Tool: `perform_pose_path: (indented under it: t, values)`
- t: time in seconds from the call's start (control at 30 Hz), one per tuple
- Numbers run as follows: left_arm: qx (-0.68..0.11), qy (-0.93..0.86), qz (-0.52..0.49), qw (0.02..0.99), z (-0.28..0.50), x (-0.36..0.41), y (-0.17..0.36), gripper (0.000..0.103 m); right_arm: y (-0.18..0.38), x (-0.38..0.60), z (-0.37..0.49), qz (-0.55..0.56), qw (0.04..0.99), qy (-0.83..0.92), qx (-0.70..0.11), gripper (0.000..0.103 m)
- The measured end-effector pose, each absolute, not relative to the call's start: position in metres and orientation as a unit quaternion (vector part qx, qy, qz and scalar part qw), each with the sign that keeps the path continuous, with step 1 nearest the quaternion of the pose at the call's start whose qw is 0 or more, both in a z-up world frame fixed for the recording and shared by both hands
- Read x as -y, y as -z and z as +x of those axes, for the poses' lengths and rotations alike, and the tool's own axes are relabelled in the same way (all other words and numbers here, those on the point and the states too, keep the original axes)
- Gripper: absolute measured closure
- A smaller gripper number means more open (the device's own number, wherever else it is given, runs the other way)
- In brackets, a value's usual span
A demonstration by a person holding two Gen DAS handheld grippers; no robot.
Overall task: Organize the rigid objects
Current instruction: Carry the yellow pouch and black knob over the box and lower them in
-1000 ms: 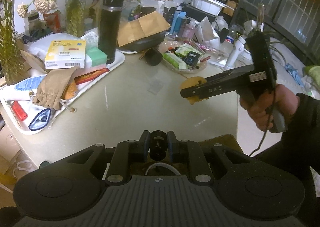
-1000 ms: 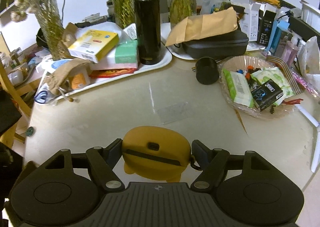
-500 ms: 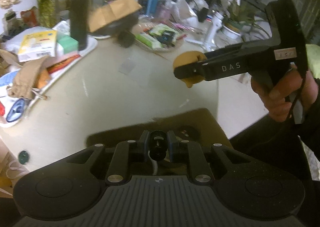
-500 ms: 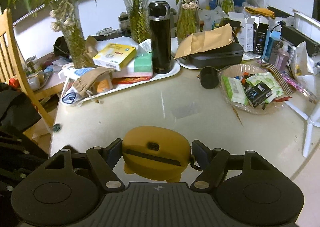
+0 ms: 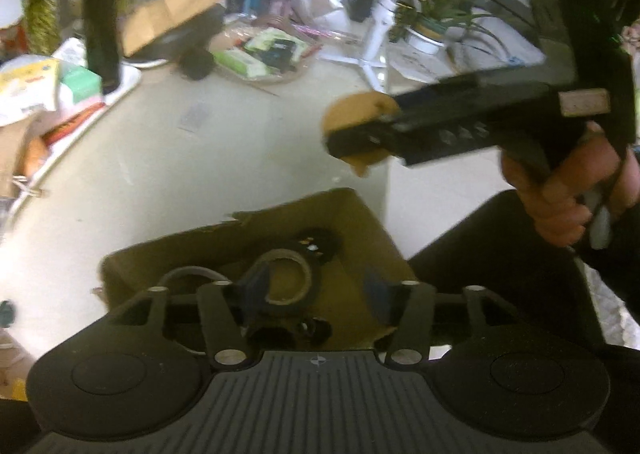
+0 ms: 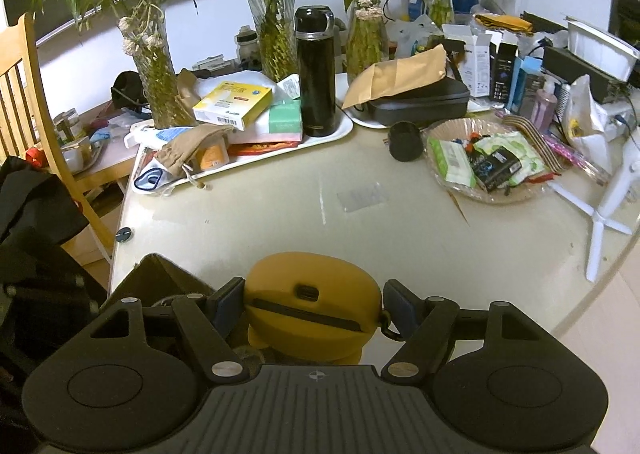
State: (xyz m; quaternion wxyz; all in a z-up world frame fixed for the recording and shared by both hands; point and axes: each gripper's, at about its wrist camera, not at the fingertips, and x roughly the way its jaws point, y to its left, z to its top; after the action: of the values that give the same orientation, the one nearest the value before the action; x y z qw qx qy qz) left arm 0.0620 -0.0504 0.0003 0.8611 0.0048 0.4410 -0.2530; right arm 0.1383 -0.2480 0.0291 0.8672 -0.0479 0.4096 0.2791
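Observation:
My right gripper is shut on a yellow rounded case with a black seam, held above the table's near edge. The left wrist view shows the same case in that gripper, up and right of an open cardboard box. My left gripper is open and empty above the box. Inside the box lie a tape roll, a small black cylinder and other dark items. The box's corner shows at the lower left in the right wrist view.
On the round beige table stand a white tray with a black flask and boxes, a glass dish of packets, a black cup, plant vases and a white stand. A wooden chair stands at left.
My left gripper pulled back over the box, opened and let go of the small black cylinder, which now lies in the box. My right gripper rose and drew back with the yellow case.

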Motion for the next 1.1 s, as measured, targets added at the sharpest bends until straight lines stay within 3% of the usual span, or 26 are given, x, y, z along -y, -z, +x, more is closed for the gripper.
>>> perform_pose_path:
  t: [1.1]
  values:
    - [-0.447, 0.136, 0.011, 0.884, 0.047, 0.003, -0.011, 0.049, -0.008, 0.221, 0.083, -0.084, 0.823, -0.352, -0.437, 0.026]
